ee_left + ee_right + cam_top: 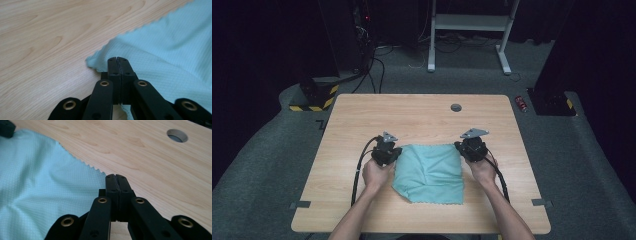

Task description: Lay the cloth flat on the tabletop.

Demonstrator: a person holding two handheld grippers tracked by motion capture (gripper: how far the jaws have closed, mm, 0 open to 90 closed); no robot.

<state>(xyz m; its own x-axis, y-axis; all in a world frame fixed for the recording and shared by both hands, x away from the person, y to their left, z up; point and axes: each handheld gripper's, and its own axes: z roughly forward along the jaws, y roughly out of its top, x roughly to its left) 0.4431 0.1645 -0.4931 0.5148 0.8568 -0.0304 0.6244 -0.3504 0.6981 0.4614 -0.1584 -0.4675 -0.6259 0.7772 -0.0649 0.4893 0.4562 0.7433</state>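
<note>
A teal cloth [429,172] lies folded at the lower middle of the wooden table [362,115] in the high view, with a gripper at each upper corner. The left gripper [117,59] and right gripper [116,176] are both clamped on those corners, jaws pressed together on fabric — probably so the cloth can be lifted evenly.

Lab: cabled equipment rack [362,35], hazard-striped base [314,100]

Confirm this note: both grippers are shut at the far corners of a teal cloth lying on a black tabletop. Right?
Not quite. The tabletop is light wood, not black, as the high view shows. The rest stands: the left gripper and right gripper have their jaws shut at the far corners of the teal cloth.
</note>
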